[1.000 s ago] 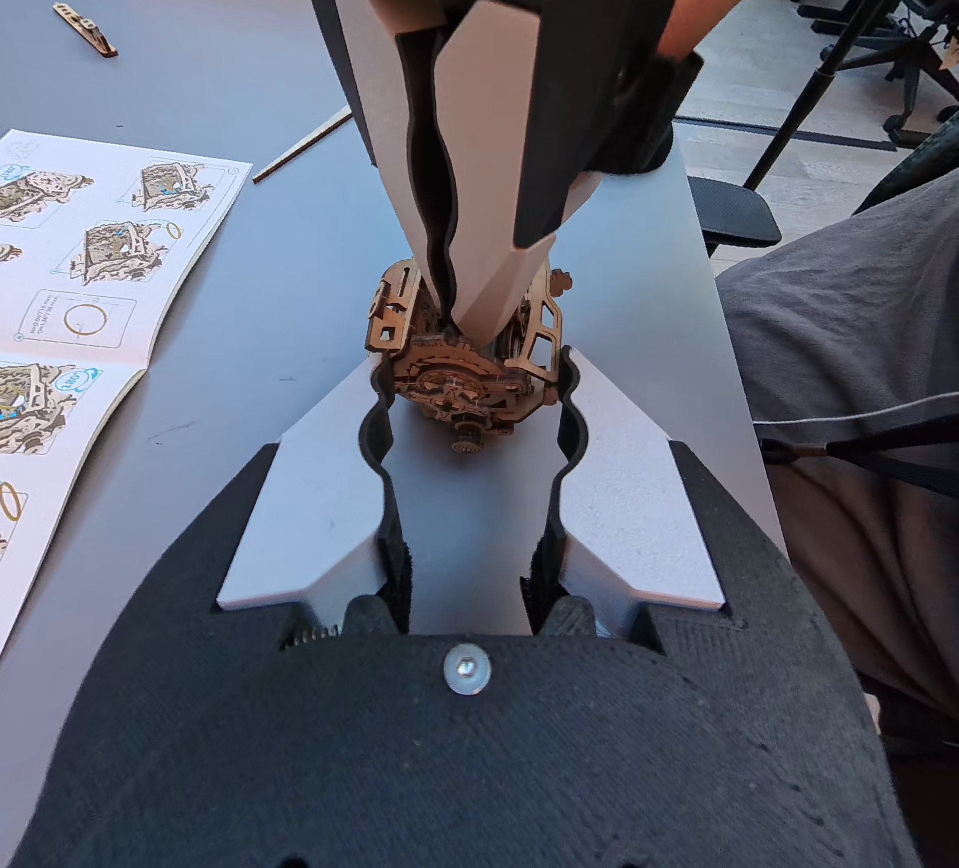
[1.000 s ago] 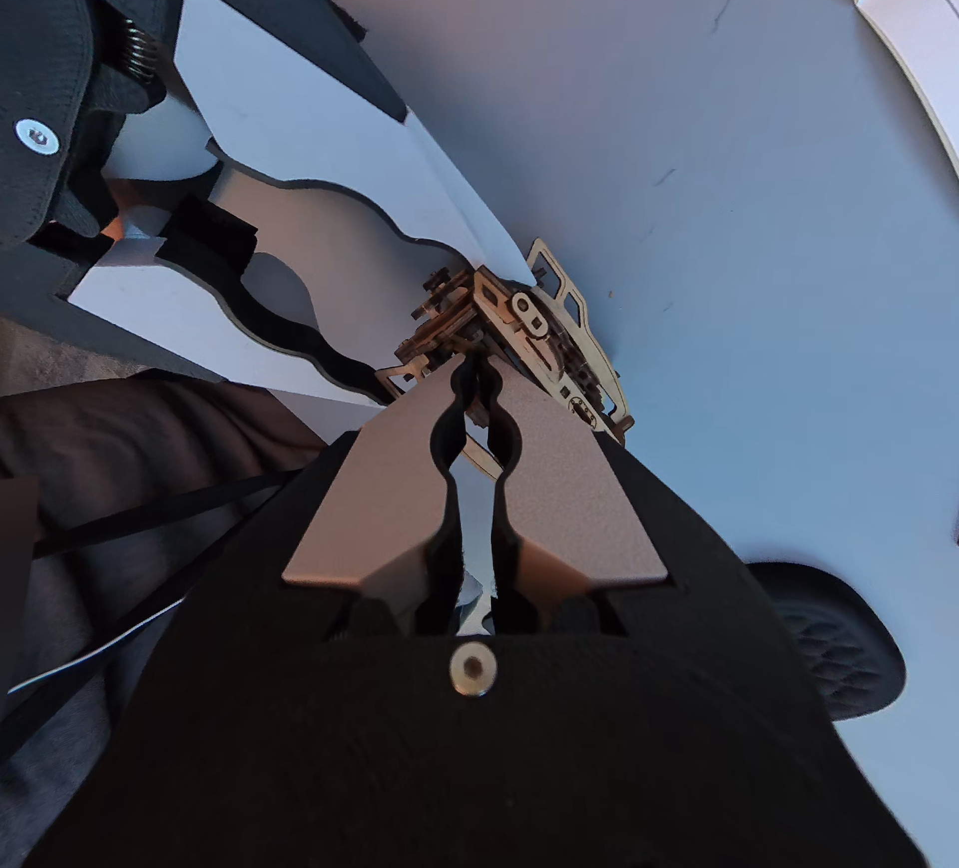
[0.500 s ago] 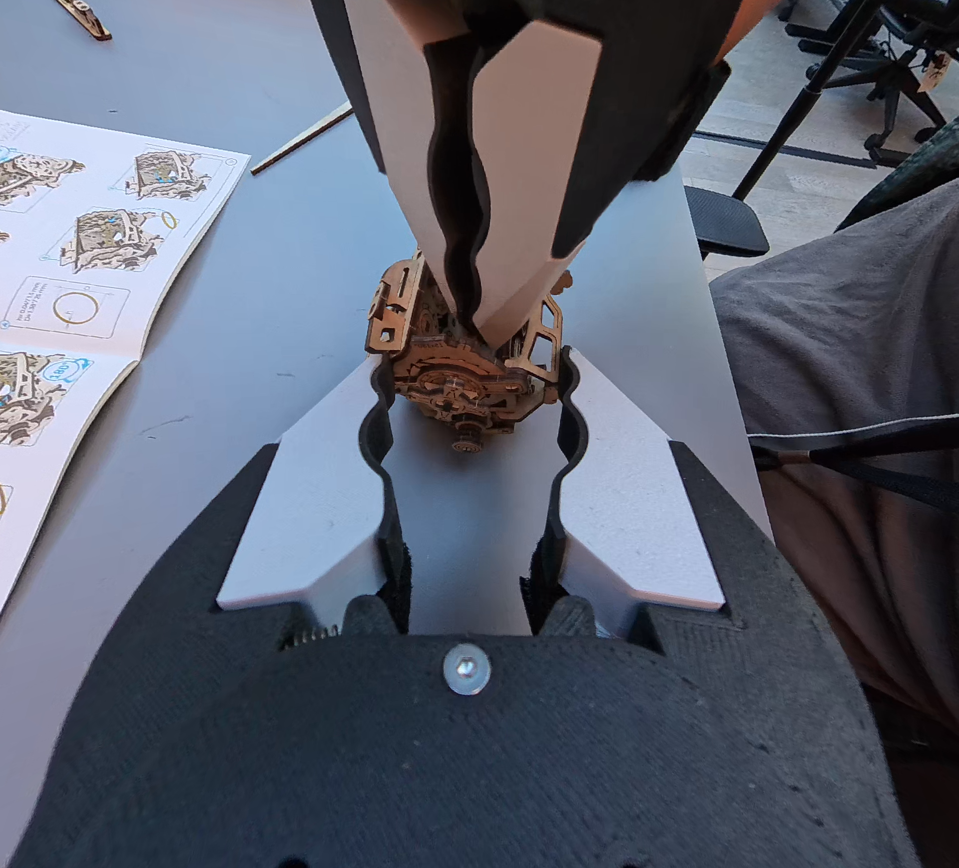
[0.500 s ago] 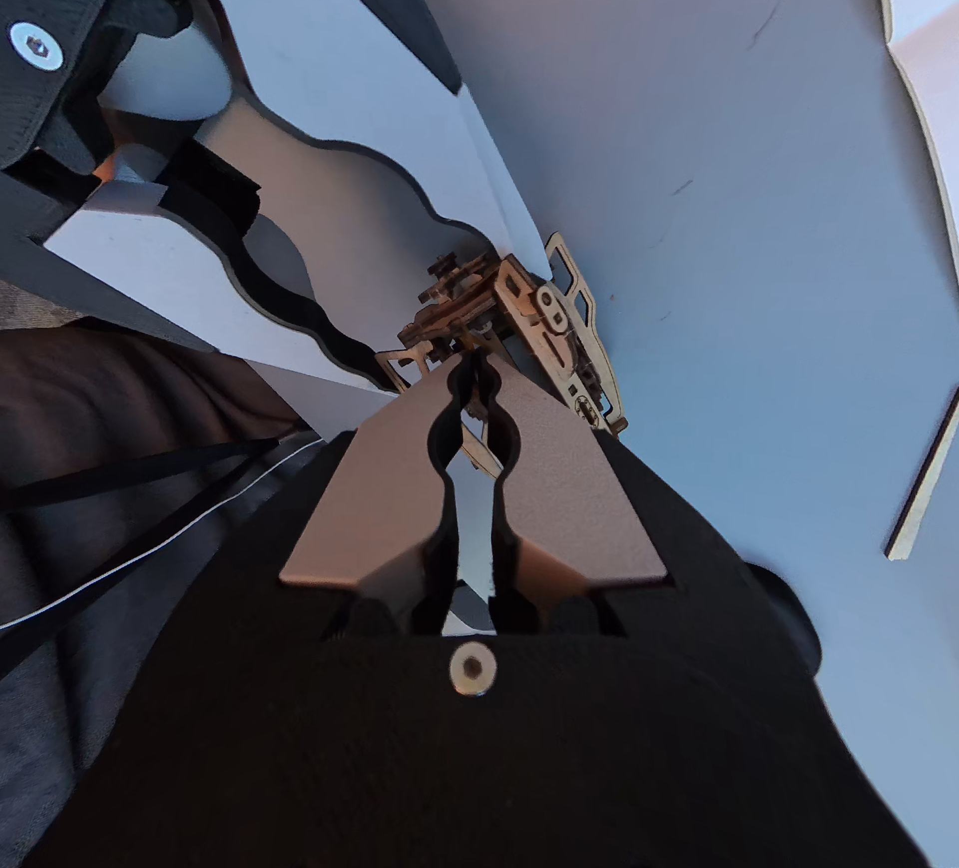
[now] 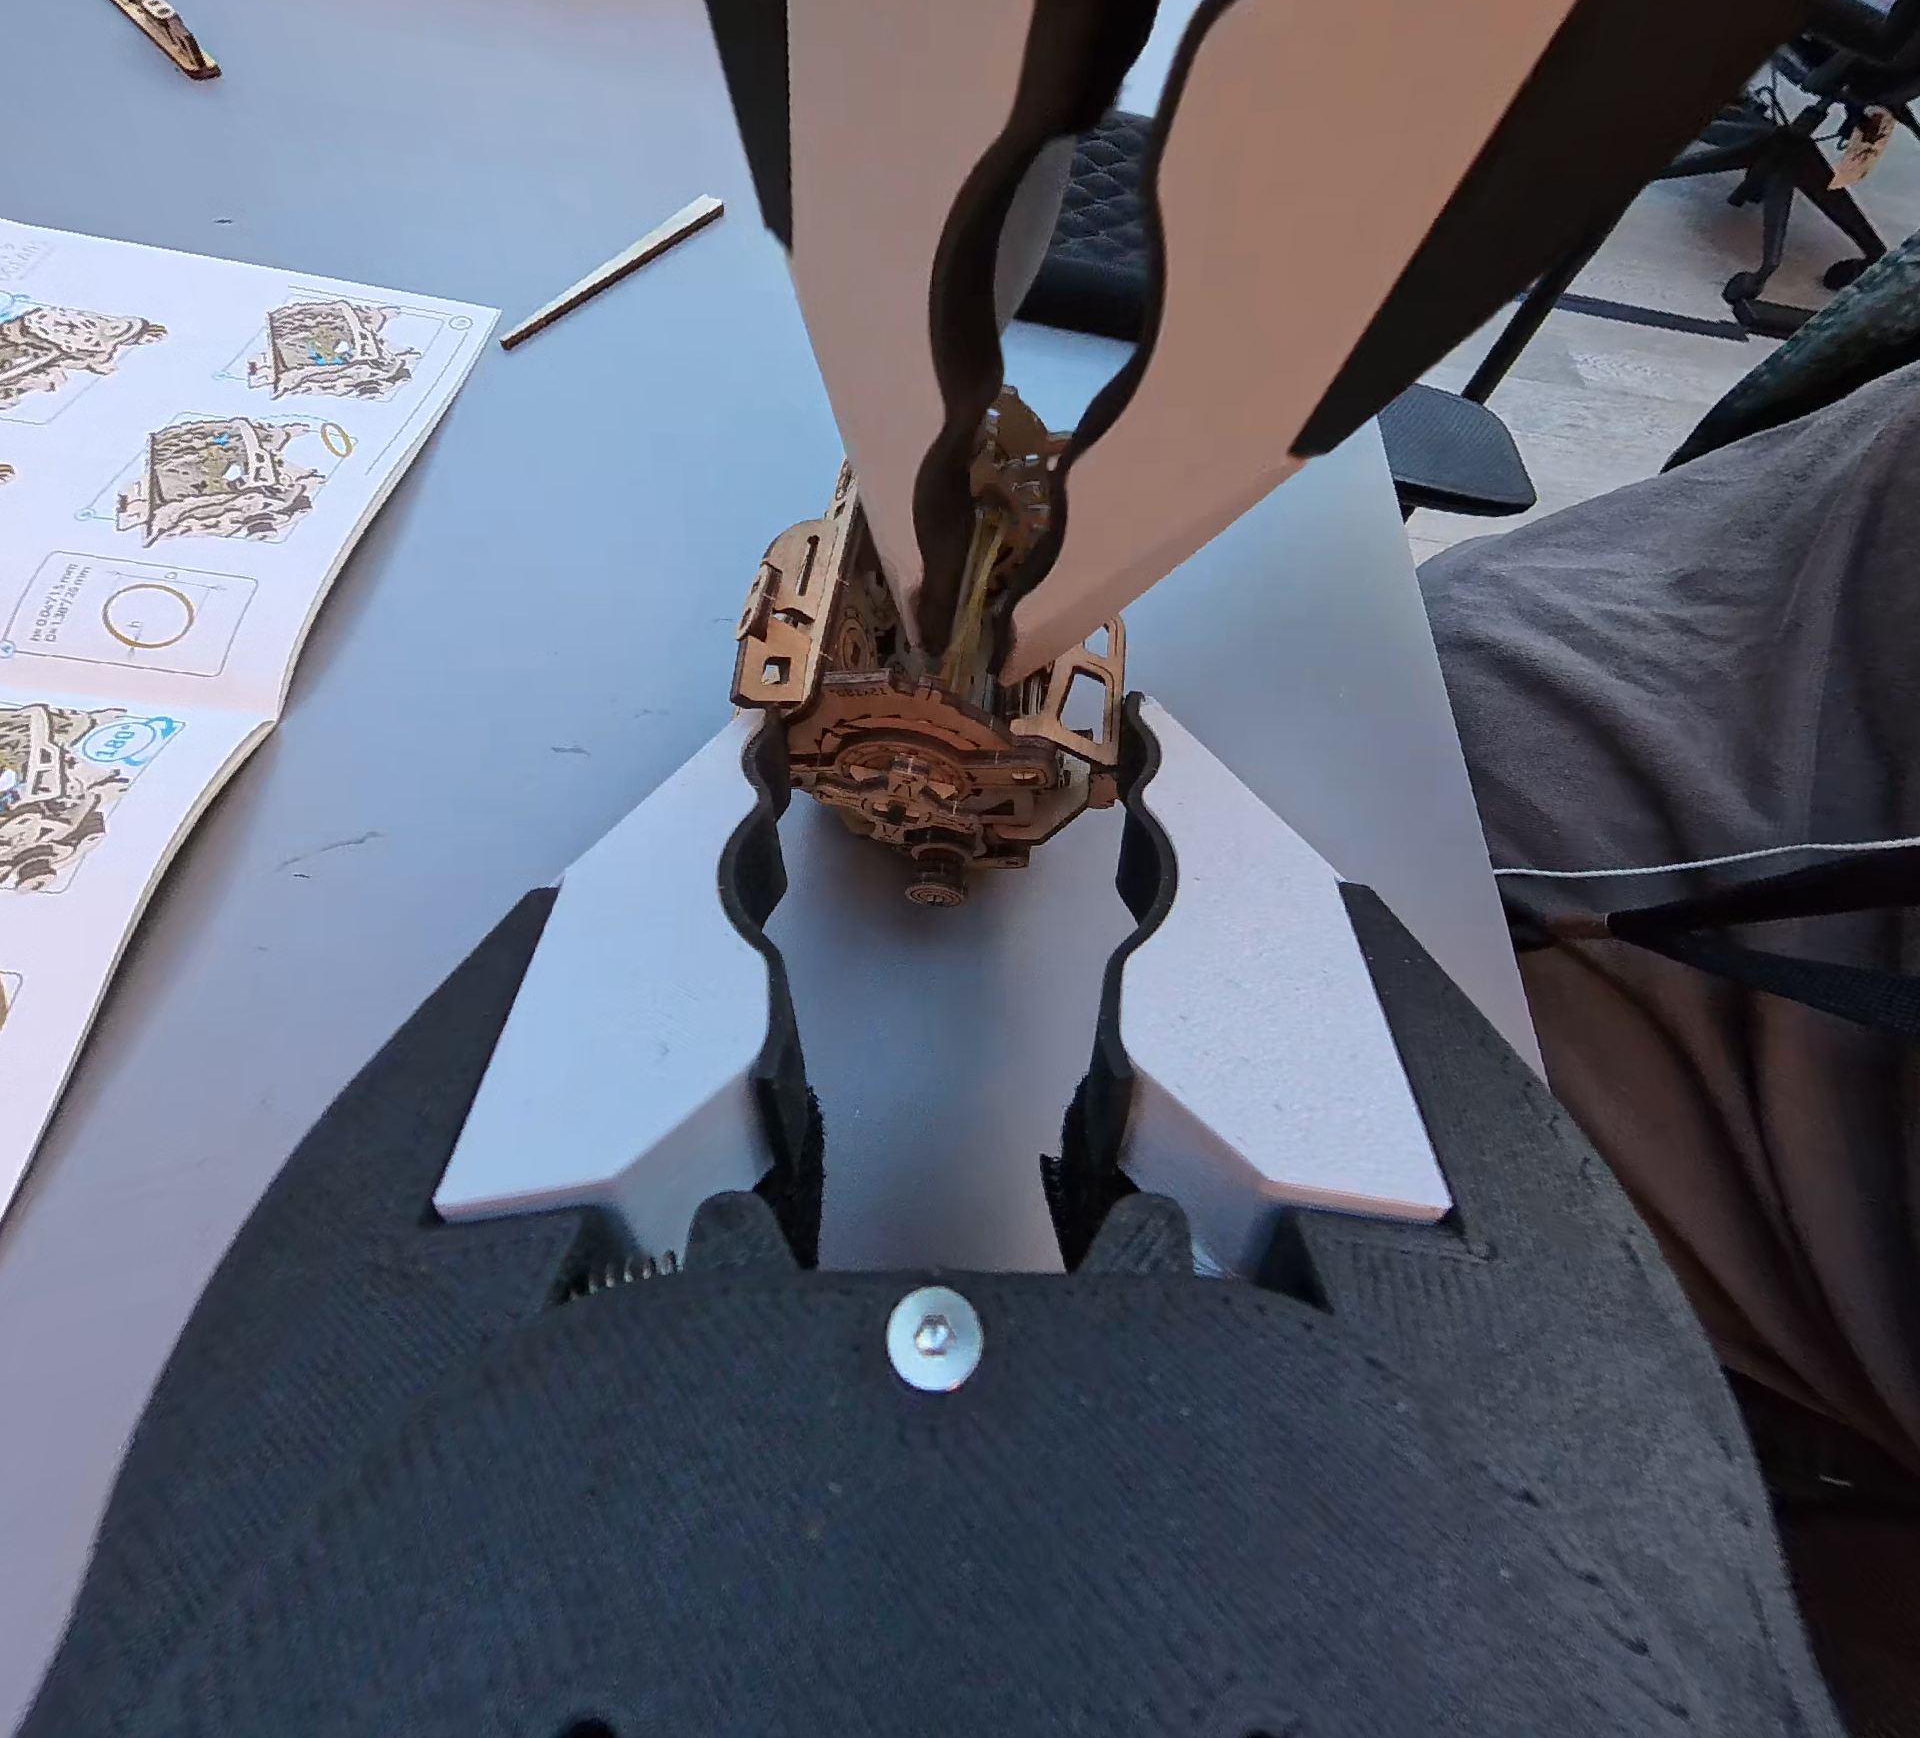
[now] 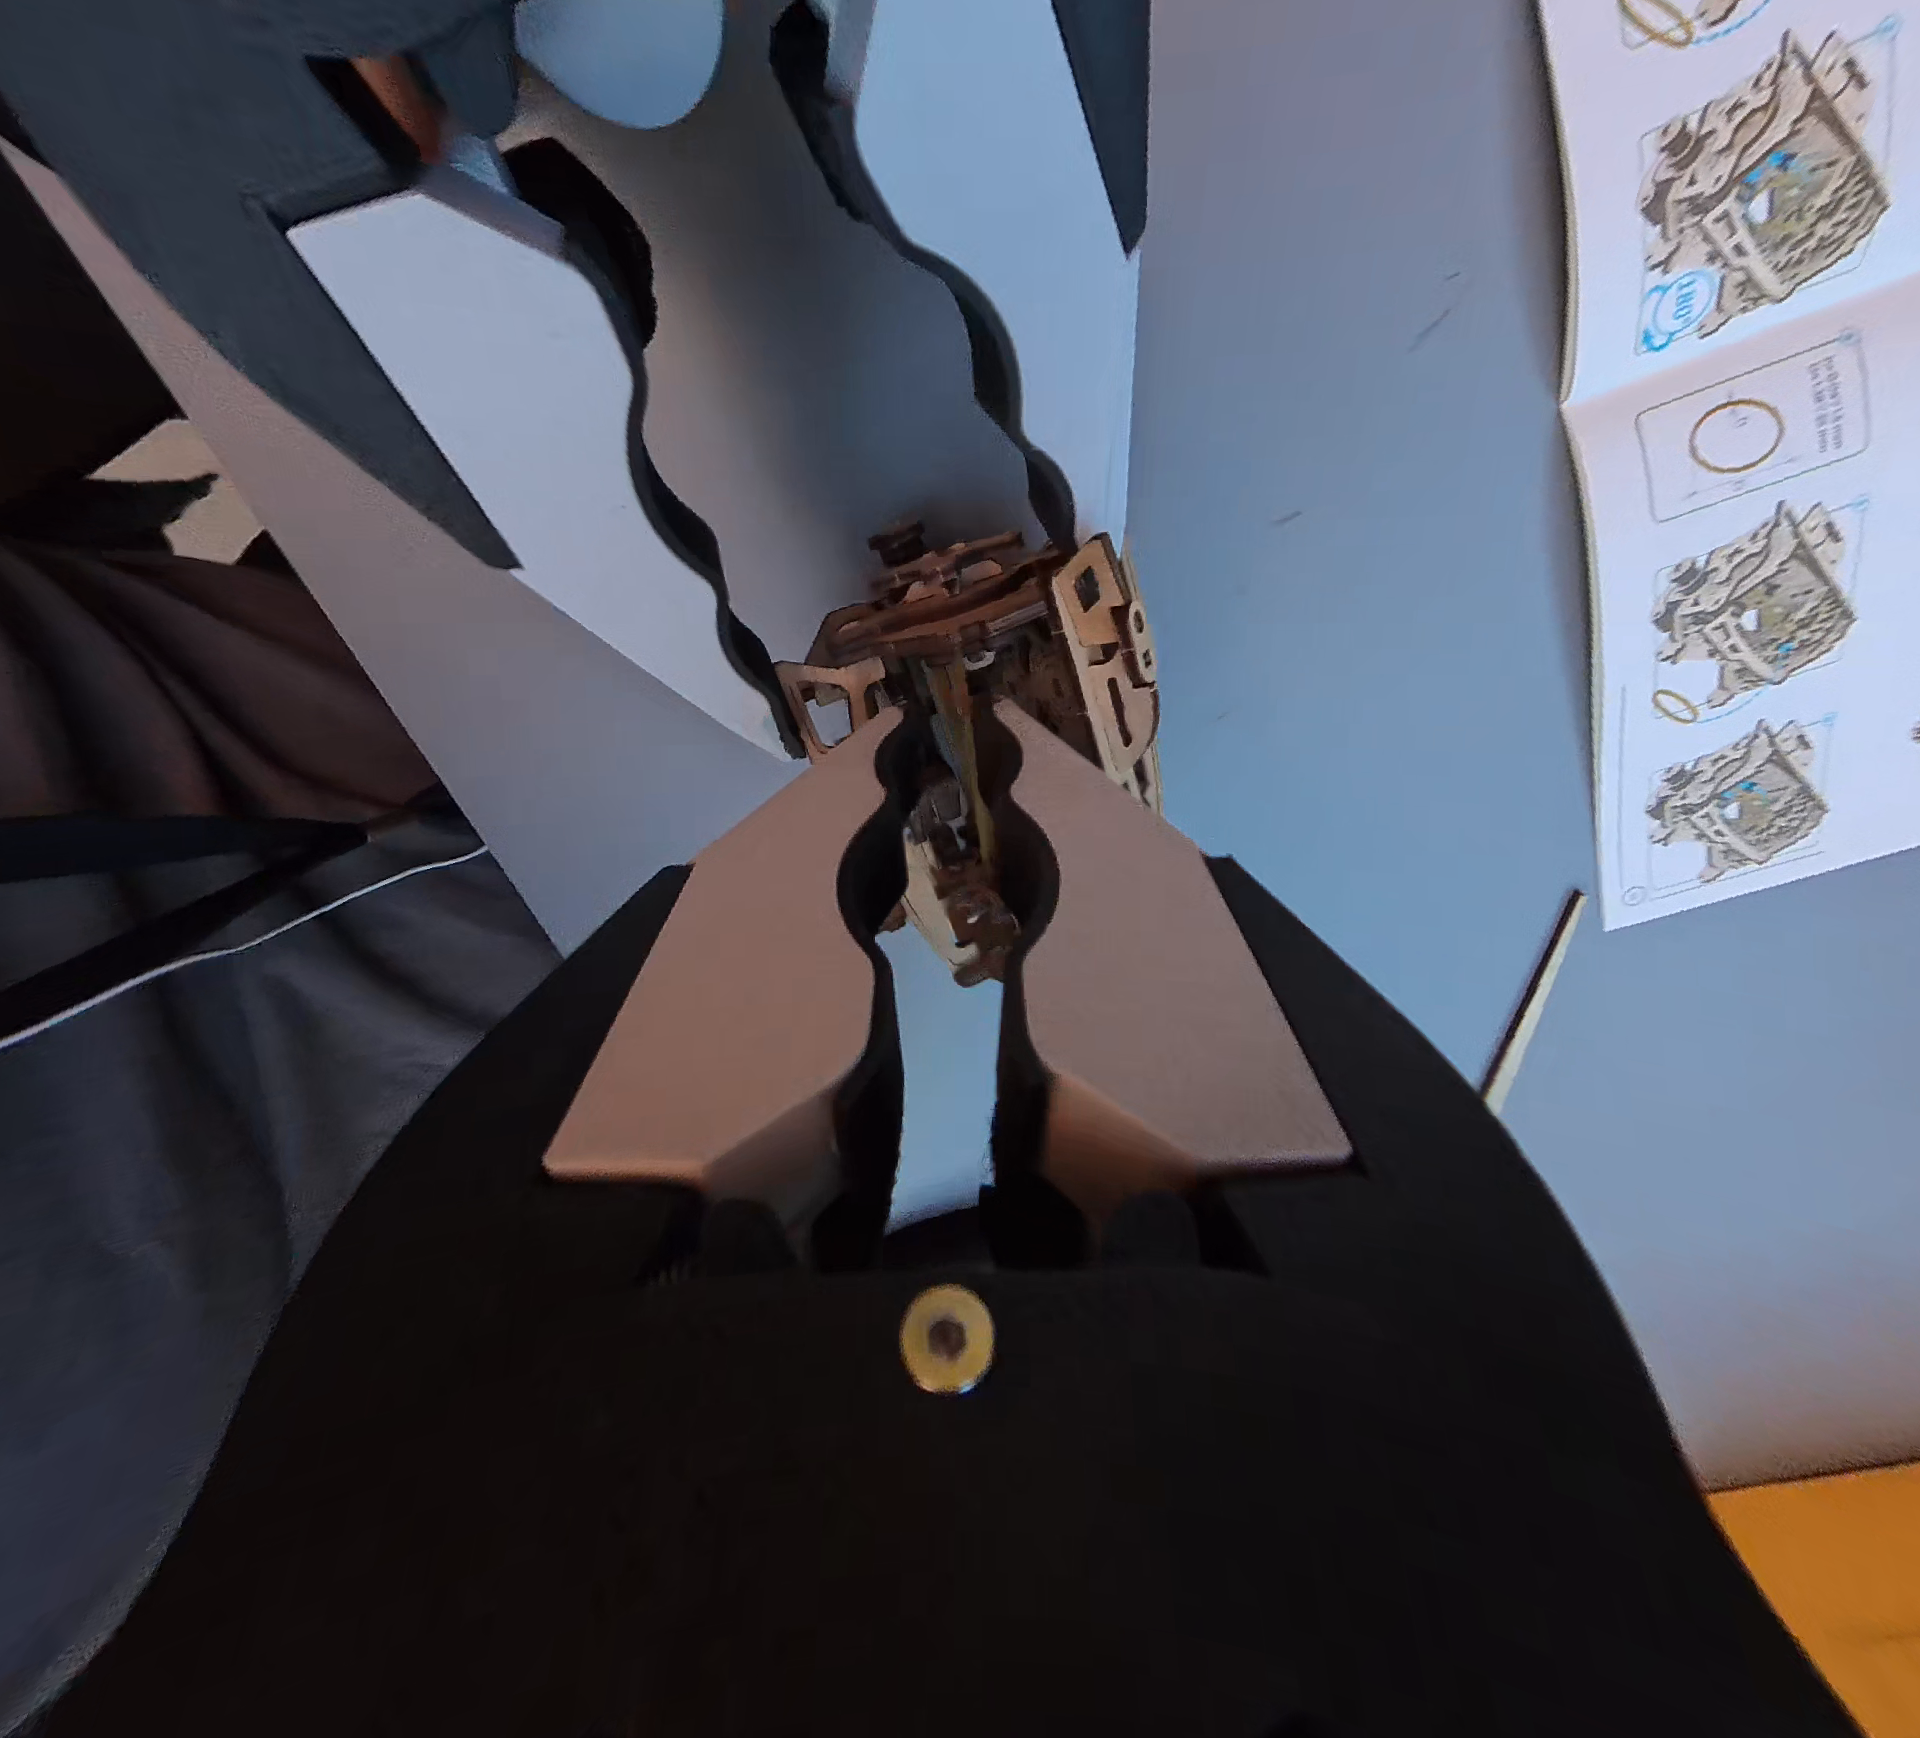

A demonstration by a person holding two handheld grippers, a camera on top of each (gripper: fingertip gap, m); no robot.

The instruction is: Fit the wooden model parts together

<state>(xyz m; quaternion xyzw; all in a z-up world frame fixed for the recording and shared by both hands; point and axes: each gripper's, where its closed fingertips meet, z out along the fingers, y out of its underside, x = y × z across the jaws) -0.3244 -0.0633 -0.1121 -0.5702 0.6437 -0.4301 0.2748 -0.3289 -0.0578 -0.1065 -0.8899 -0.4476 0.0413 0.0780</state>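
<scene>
The model (image 5: 914, 743) sits on the grey table (image 5: 520, 545) near its right edge, a squat laser-cut wooden body with gears on the face toward my left camera and side frames already standing. I hold it with my left gripper (image 5: 940, 743): its jaws are set wide and bear on the two flanks, so the grip looks like a brace and not a tight pinch. My right gripper (image 5: 961, 649) comes down from above with its tips inside the top opening, jaws a little apart, either side of a thin yellowish strand (image 5: 977, 587) that runs up out of the works. It looks like a rubber band, but I cannot tell whether the pads are touching it.

I judge the build well along: the shell and gear train are together, and what I am on now is seating that band inside. Whether it is hooked at either end is hidden.

Left of the model lies the open booklet (image 5: 208, 483), with drawings of the model and a ring. Beyond it a thin wood strip (image 5: 613, 272) and, farther off, a small notched piece (image 5: 151, 19) lie loose, possibly still to be fitted.
</scene>
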